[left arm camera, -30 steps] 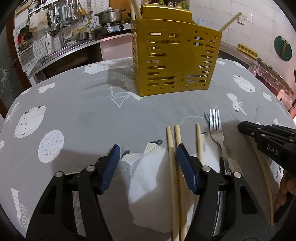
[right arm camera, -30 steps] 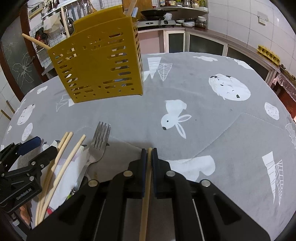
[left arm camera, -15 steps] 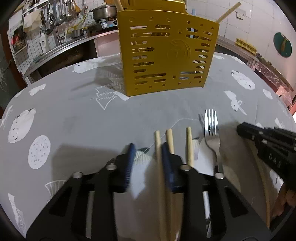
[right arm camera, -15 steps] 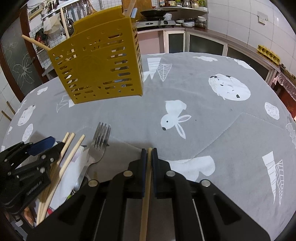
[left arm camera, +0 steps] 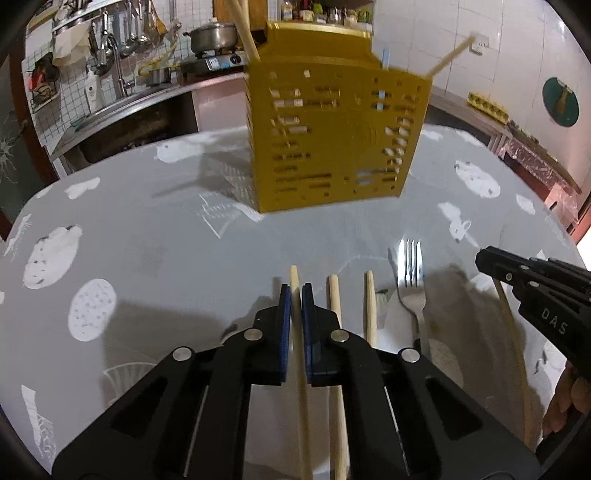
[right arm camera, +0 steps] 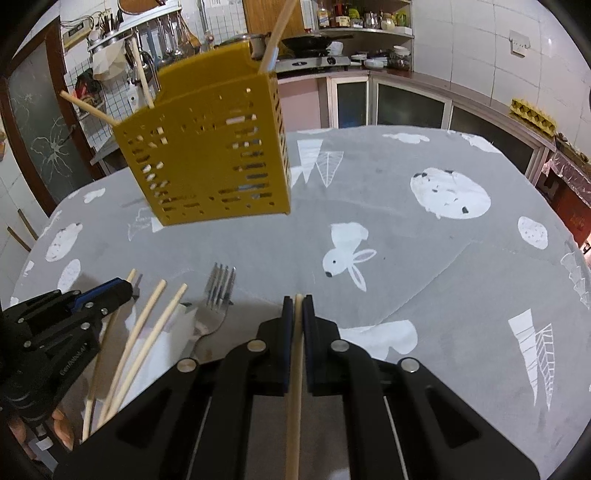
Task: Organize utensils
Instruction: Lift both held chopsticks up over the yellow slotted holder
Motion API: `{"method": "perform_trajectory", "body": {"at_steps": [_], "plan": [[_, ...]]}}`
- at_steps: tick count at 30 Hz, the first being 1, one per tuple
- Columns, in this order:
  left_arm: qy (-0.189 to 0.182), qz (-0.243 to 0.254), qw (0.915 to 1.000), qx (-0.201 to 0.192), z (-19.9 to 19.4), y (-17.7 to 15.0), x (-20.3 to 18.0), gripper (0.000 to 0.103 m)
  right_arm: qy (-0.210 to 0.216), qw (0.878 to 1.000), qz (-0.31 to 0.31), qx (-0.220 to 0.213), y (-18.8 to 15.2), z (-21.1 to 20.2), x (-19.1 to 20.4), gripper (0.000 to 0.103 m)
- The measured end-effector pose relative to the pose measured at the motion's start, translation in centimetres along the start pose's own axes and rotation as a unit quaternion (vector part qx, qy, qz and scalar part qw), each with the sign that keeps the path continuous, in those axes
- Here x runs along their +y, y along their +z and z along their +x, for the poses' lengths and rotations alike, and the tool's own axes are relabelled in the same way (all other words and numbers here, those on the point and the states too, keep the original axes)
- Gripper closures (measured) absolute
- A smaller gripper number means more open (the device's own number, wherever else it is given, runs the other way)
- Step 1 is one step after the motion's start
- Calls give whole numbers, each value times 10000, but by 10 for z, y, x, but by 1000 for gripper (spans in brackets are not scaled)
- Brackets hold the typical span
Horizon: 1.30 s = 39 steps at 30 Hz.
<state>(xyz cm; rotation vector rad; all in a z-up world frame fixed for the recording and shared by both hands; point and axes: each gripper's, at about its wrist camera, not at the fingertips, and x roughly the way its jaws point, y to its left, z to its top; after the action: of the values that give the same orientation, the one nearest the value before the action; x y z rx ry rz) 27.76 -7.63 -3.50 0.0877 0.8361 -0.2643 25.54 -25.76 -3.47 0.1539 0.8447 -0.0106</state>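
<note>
Chopsticks lay at the heart of the work, pale wooden ones spread on the near part of the grey cloth. One chopstick (left arm camera: 295,295) was pinched between the blue pads of the left gripper (left arm camera: 296,291), whose jaws had come together on it until only the stick's own width kept them apart; its tip poked out just beyond the pads and its length ran back under the black frame. Just to the right of it lay a second chopstick (left arm camera: 335,295) and a third (left arm camera: 370,295), roughly side by side and flat on the cloth, apart from the pads. Beyond those lay a metal fork (left arm camera: 412,280), tines pointing away toward the holder.

The right gripper (right arm camera: 298,301) was likewise clamped on another chopstick (right arm camera: 295,369), the stick held lengthwise between its pads with its end level with the fingertips. In the left wrist view this gripper showed at the right edge, black and closed, with fingers of the person's hand (left arm camera: 565,402) behind it.

Further off, a yellow slotted utensil holder (left arm camera: 332,136) stood upright on the cloth, well apart from both grippers. Several chopsticks already stuck out of its top, leaning at different angles.

All of this rested on a table (right arm camera: 461,280) covered in grey fabric printed with white rabbits, trees and round shapes. Behind it ran a kitchen counter with a lidded steel pot (left arm camera: 212,35) on a stove, hanging utensils and white wall tiles.
</note>
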Motion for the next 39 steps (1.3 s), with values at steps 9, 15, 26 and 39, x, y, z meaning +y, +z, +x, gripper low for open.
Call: {"method": "perform_trajectory", "body": {"at_steps": [9,15,26,39], "plan": [[43,-187,9965,-808,-58,12,16,98,223,9986,139,-464,11,-32,-3,98],[109,-304,9902,-1355,-95,15,23,99,261,9941,103,-1050,18,-66,-2,98],[260,-434,9767,-2084,-135,-3,31,101,273,9763,-47,-2146,6,-121,4,97],[71,-762,9950,-645,-65,6,49,84,289,9804,-137,-1943,11,-110,9,97]]}}
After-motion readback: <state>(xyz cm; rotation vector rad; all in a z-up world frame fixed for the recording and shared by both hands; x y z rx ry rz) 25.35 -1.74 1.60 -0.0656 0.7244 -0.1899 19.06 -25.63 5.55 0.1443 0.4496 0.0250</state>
